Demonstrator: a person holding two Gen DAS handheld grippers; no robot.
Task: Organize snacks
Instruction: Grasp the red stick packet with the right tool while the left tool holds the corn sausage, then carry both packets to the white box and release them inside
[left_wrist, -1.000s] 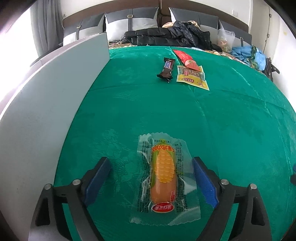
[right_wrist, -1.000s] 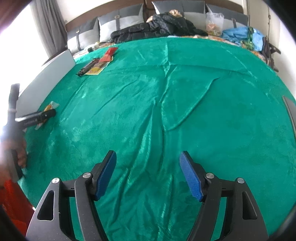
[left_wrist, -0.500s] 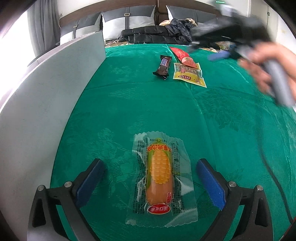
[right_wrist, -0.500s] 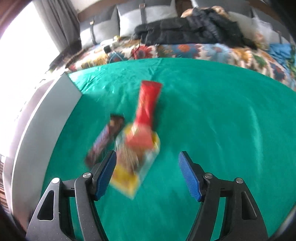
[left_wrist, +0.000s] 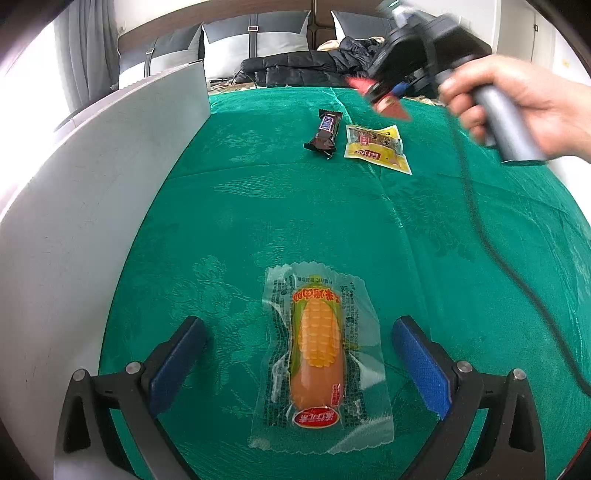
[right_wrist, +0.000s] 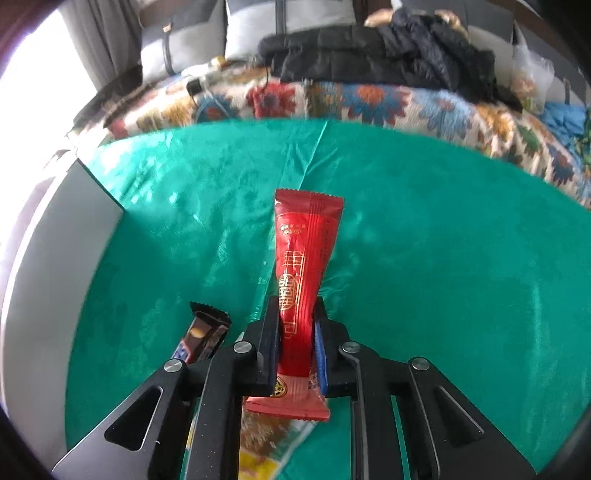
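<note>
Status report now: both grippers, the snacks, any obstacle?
Right gripper shut on red packet. Left gripper open around corn sausage, not touching. No obstacle seen.

Bright daylight glare from left, fisheye edge warping, motion blur

Green cloth (left_wrist: 295, 206) on the table has a soft sheen and woven pattern. The corn snack (left_wrist: 317, 354) sits in clear glossy plastic; the red packet (right_wrist: 303, 266) is shiny foil.

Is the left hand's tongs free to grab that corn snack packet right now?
Probably yes: the left tongs stand wide open astride the corn snack packet, which lies flat on the green cloth with nothing between.
</note>
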